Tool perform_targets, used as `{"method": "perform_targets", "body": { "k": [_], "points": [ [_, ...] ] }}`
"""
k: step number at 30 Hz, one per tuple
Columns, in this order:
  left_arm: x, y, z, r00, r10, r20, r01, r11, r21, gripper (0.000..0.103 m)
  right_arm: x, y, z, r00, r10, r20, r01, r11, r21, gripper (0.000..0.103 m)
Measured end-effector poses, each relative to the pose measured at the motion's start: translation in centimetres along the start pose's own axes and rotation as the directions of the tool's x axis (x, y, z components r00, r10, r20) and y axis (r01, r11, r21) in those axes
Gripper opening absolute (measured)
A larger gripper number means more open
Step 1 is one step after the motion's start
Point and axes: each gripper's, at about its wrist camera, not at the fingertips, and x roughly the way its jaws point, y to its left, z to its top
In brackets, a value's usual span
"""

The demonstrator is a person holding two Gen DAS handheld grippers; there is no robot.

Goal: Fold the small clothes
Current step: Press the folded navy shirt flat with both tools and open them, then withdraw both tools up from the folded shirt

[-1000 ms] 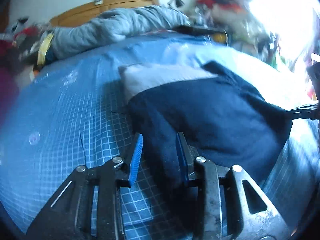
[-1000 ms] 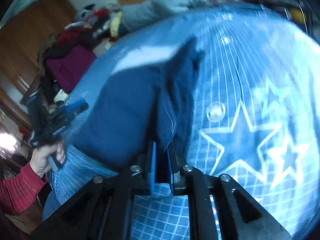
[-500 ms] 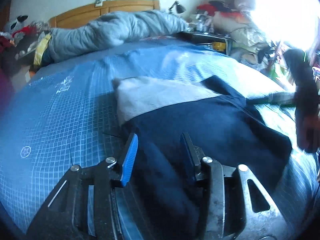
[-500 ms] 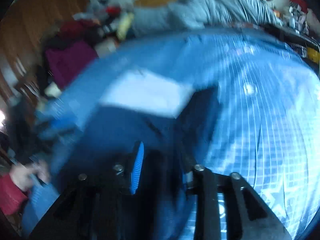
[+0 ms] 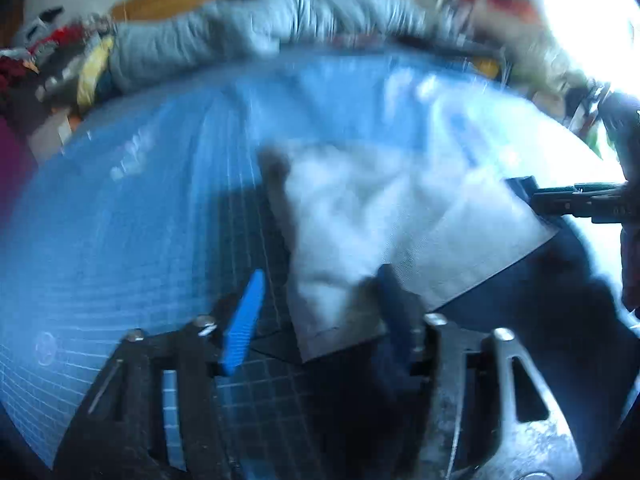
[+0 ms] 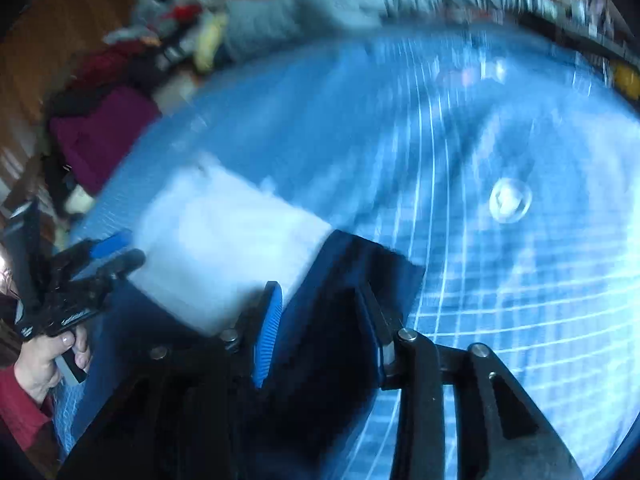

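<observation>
Blue gridded bedspread [image 5: 140,220] held the navy-and-white garment [image 5: 380,220] at centre, one fold apparently made, more likely left. Left gripper [image 5: 316,312] and right gripper [image 6: 320,324] had just been opening, both released, with cloth lying loose between the jaws at 6 o'clock.

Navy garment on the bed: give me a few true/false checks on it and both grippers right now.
1. The navy garment lies on a blue grid-patterned bedsheet. True.
2. The left gripper is clamped shut. False: its jaws stand apart, having just been opening, with cloth between them.
3. A white panel of the garment shows. True.
4. The right gripper holds a red towel. False: navy fabric sits between its opening jaws.
</observation>
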Motion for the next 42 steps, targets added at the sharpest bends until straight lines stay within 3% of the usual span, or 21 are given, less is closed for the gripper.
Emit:
{"method": "perform_targets", "body": {
  "k": [2, 5, 8, 11, 13, 15, 19, 20, 21, 23, 27, 30, 32, 33, 36, 38, 42],
  "points": [
    [-1.2, 0.0, 0.0, 1.0, -0.008, 0.005, 0.008, 1.0, 0.0, 0.058, -0.3, 0.1, 0.1, 1.0, -0.018, 0.015, 0.018, 1.0, 0.001, 0.04],
    [-6.7, -0.2, -2.0, 0.995, -0.055, 0.084, 0.053, 0.998, 0.022, 0.05, -5.2, 2.6, -1.8, 0.992, -0.043, 0.116, 0.053, 0.995, -0.087, 0.043],
    [-12.6, -1.0, -6.3, 0.984, -0.108, 0.139, 0.097, 0.992, 0.083, 0.051, -11.2, 5.4, -7.6, 0.978, -0.037, 0.205, 0.077, 0.979, -0.191, 0.043],
    [-14.6, -2.3, -10.8, 0.985, -0.157, 0.069, 0.15, 0.984, 0.096, 0.052, -12.8, 7.1, -13.9, 0.984, -0.053, 0.17, 0.092, 0.968, -0.233, 0.043],
    [-13.6, -3.9, -13.8, 0.996, -0.091, -0.013, 0.092, 0.982, 0.164, 0.052, -12.0, 7.2, -16.8, 0.993, -0.063, 0.097, 0.083, 0.971, -0.224, 0.043],
    [-13.7, -3.1, -14.8, 0.995, -0.102, -0.011, 0.102, 0.992, 0.079, 0.054, -10.1, 6.5, -19.0, 0.996, -0.088, 0.017, 0.089, 0.977, -0.192, 0.043],
    [-16.2, 0.5, -14.1, 1.0, -0.004, -0.002, 0.004, 0.996, -0.089, 0.056, -13.6, 4.7, -19.4, 0.989, -0.097, 0.11, 0.105, 0.992, -0.07, 0.043],
    [-16.8, 1.5, -14.2, 1.0, 0.03, -0.003, -0.03, 0.991, -0.128, 0.058, -14.9, 4.2, -19.5, 0.983, -0.113, 0.142, 0.121, 0.992, -0.046, 0.056],
    [-17.1, 1.9, -14.7, 0.996, 0.088, -0.014, -0.089, 0.985, -0.145, 0.061, -15.8, 3.6, -19.7, 0.973, -0.159, 0.166, 0.166, 0.986, -0.03, 0.078],
    [-16.9, 2.9, -15.5, 0.982, 0.179, -0.054, -0.185, 0.967, -0.175, 0.069, -16.6, 2.3, -19.9, 0.952, -0.247, 0.18, 0.252, 0.968, -0.005, 0.098],
    [-14.7, 3.2, -17.7, 0.948, 0.262, -0.181, -0.298, 0.931, -0.21, 0.071, -17.4, 0.1, -21.3, 0.919, -0.374, 0.127, 0.365, 0.927, 0.086, 0.095],
    [-14.6, 3.1, -18.5, 0.932, 0.309, -0.19, -0.349, 0.908, -0.233, 0.088, -17.4, -0.3, -22.8, 0.898, -0.433, 0.081, 0.421, 0.898, 0.129, 0.096],
    [-14.3, 3.4, -18.4, 0.92, 0.327, -0.218, -0.376, 0.894, -0.245, 0.103, -16.6, -1.3, -23.5, 0.907, -0.42, 0.041, 0.41, 0.899, 0.153, 0.099],
    [-14.1, 3.8, -18.5, 0.918, 0.322, -0.231, -0.376, 0.89, -0.256, 0.103, -16.1, -1.2, -23.6, 0.909, -0.416, 0.034, 0.407, 0.901, 0.148, 0.103],
    [-13.9, 4.8, -18.9, 0.93, 0.274, -0.243, -0.341, 0.891, -0.299, 0.103, -15.5, -0.3, -23.7, 0.887, -0.46, 0.041, 0.455, 0.885, 0.099, 0.103],
    [-14.1, 4.9, -19.0, 0.93, 0.282, -0.236, -0.345, 0.89, -0.298, 0.103, -15.3, -0.2, -23.9, 0.878, -0.477, 0.047, 0.471, 0.877, 0.092, 0.103],
    [-15.0, 5.3, -20.8, 0.946, 0.245, -0.213, -0.306, 0.891, -0.335, 0.103, -14.6, 0.3, -23.4, 0.87, -0.49, 0.061, 0.485, 0.871, 0.082, 0.103]
  ]
}}
